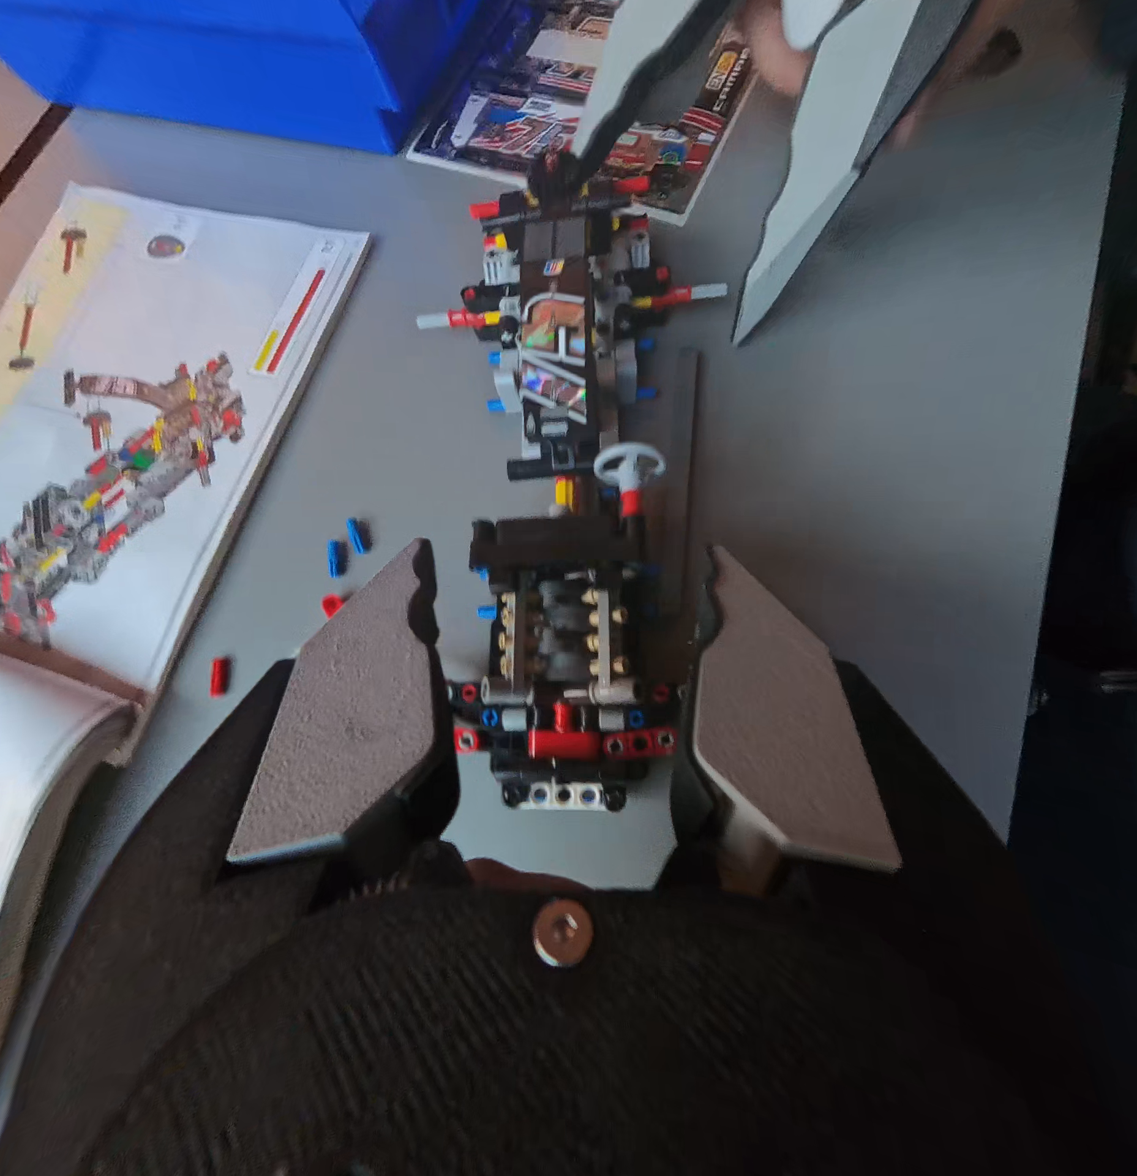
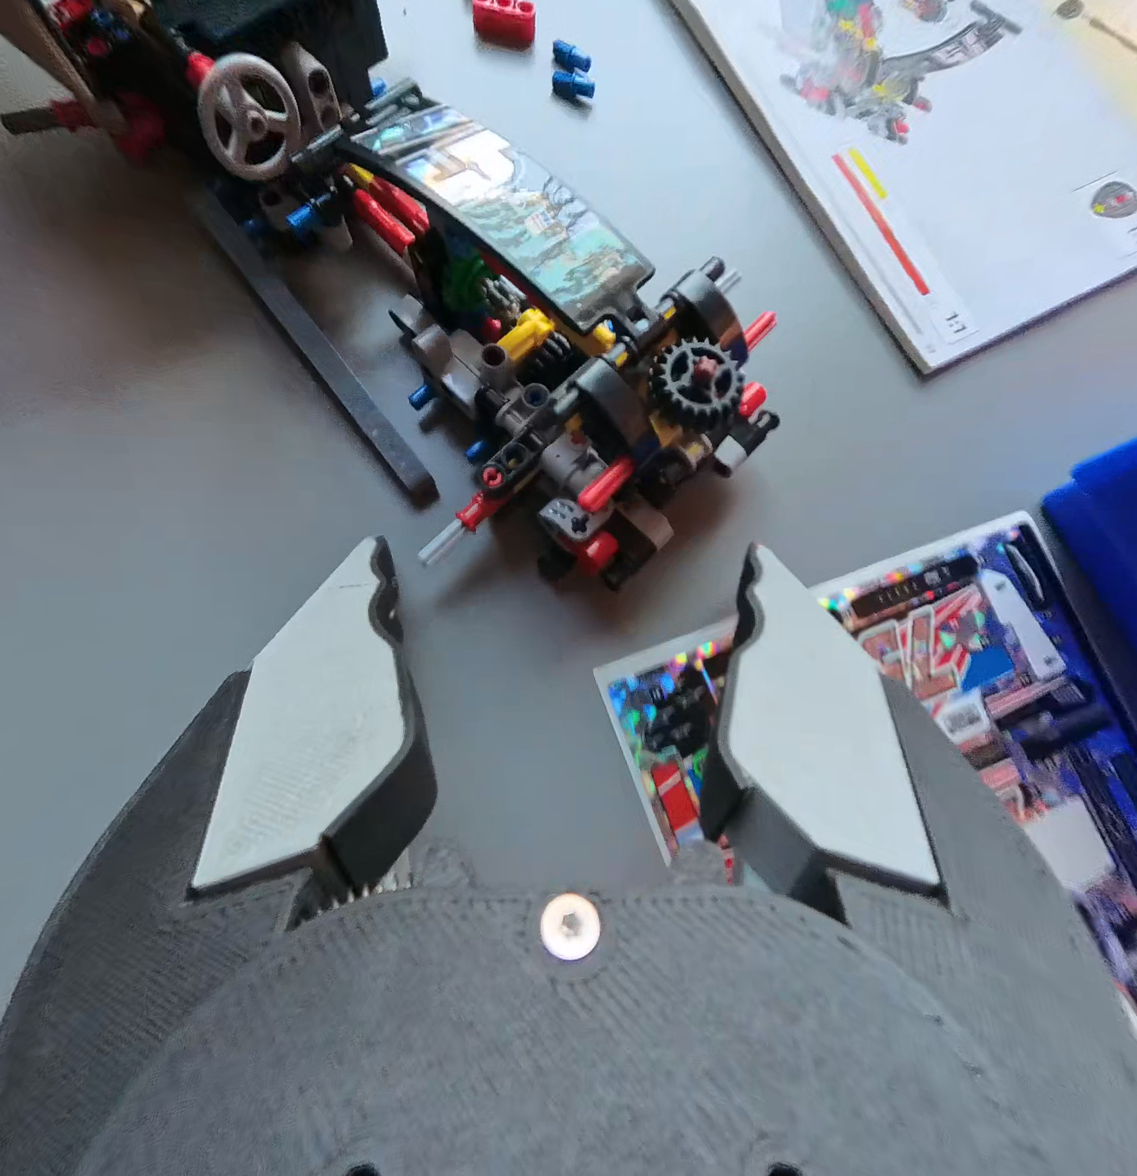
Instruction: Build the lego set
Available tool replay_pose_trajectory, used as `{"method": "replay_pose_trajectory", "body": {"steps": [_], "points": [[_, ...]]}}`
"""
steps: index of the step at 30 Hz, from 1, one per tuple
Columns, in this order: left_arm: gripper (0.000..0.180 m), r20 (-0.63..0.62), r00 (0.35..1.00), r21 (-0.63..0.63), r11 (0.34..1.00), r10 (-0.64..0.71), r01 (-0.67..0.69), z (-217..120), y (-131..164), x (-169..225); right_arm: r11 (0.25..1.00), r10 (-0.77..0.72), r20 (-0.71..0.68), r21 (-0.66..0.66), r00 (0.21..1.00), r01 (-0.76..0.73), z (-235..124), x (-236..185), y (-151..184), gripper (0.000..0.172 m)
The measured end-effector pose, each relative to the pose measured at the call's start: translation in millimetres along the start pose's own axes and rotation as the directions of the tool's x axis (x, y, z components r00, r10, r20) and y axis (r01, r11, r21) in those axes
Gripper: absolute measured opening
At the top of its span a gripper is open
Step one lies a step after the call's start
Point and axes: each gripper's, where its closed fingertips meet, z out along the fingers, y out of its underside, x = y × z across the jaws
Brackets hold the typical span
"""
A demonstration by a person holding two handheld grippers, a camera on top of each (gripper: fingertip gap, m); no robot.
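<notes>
I see one brick-built car chassis (image 1: 556, 483) lying flat on the grey table (image 1: 871, 509). Its long axis runs straight away from my left gripper (image 1: 569, 553): the engine end with the red and white beams is nearest me, and the nose end points toward the sticker sheet (image 1: 674, 146) and the blue bin (image 1: 235, 57) at the far side. One pale steering wheel (image 1: 629, 466) stands upright about midway along. One long dark beam (image 1: 683, 445) lies on the table alongside the chassis, parallel to it on its right.

My left gripper stands wide, its two fingers (image 1: 356, 687) flanking the engine end. A strip of table shows between the left finger and the model; on the right side I cannot tell whether the finger touches.

My right gripper (image 2: 569, 566) is also wide and holds nothing, hovering over bare table just short of the nose end (image 2: 616, 445). Its right finger (image 2: 807, 713) overlaps the sticker sheet in view. From the left wrist view, one of its fingers reaches down to the nose end; contact I cannot tell.

Loose parts counted left of the chassis: two blue pins (image 1: 346, 547), two small red pieces (image 1: 219, 676), and one red beam (image 2: 503, 20). One instruction booklet (image 1: 139, 413) lies open beyond them.
</notes>
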Motion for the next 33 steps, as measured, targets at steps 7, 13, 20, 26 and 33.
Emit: {"method": "replay_pose_trajectory", "body": {"steps": [7, 13, 20, 26, 33], "points": [[0.082, -0.48, 0.877, -0.076, 0.997, -0.023, -0.015, 16.0, -41.2, 14.6, 0.999, -0.009, 0.018, 0.039, 1.0, 0.009, 11.5, -10.0, -13.8, 0.1], [0.051, -0.548, 0.836, -0.304, 0.938, -0.031, -0.164, 61.8, -35.2, 5.4, 0.999, -0.006, -0.136, 0.036, 0.991, 0.011, 1.4, 4.9, -10.4, 0.092], [0.048, -0.557, 0.831, -0.298, 0.936, -0.011, -0.187, 67.0, -40.2, 3.3, 0.936, -0.317, -0.157, 0.105, 0.935, 0.335, -33.4, -41.1, -26.8, 0.032], [0.059, -0.594, 0.805, -0.243, 0.957, -0.016, -0.16, 67.3, -66.7, -16.9, 0.874, -0.484, -0.039, -0.076, 0.874, 0.481, -2.5, -42.3, -14.3, 0.025], [0.069, -0.503, 0.864, -0.222, 0.969, -0.023, -0.103, 45.7, -63.9, -28.9, 0.867, -0.497, -0.088, -0.087, 0.863, 0.491, -4.3, -37.1, -26.9, 0.023]]}}
